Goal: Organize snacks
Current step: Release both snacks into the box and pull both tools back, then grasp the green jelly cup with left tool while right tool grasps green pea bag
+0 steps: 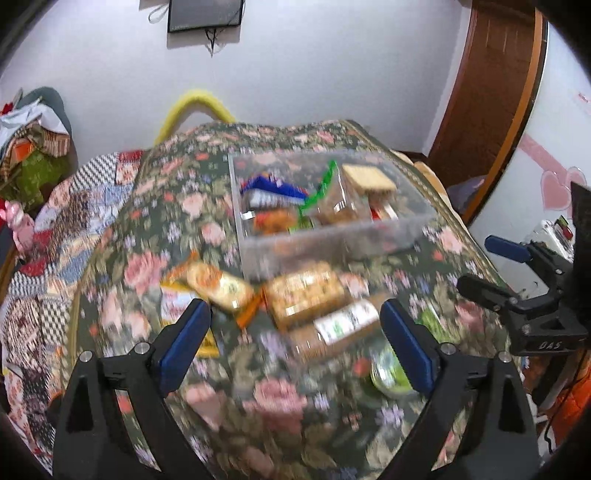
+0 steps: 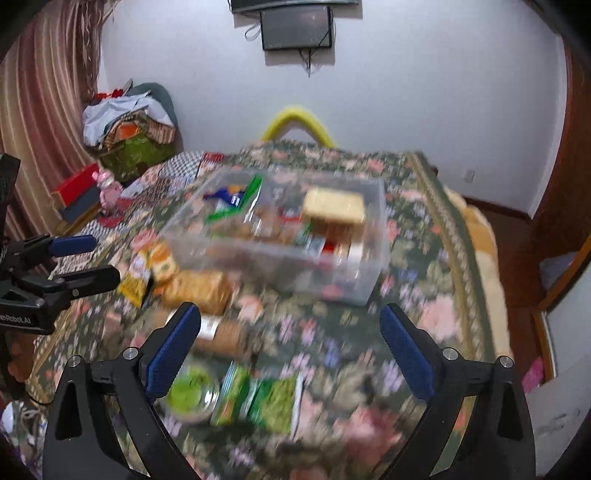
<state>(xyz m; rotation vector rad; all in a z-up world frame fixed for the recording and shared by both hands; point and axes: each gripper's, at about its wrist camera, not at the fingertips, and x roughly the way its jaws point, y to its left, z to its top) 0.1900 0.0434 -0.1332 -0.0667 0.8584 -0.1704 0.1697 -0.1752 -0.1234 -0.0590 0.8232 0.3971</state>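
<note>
Between picks: both claws hang released and empty above the loose snacks.

Cracker packs [image 1: 306,291] and green packets [image 2: 258,398] lie on the bench just before the clear bin [image 1: 332,236]; next, left claw [image 1: 295,325] or right claw [image 2: 290,332] must descend and close on one.

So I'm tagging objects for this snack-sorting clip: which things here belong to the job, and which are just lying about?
Belongs to the job:
clear plastic bin
cracker packs
brown biscuit roll
green snack packets
green-filled cup
left claw, right claw, both open

Just lying about:
pink toy
clothes pile
wall screen
</note>
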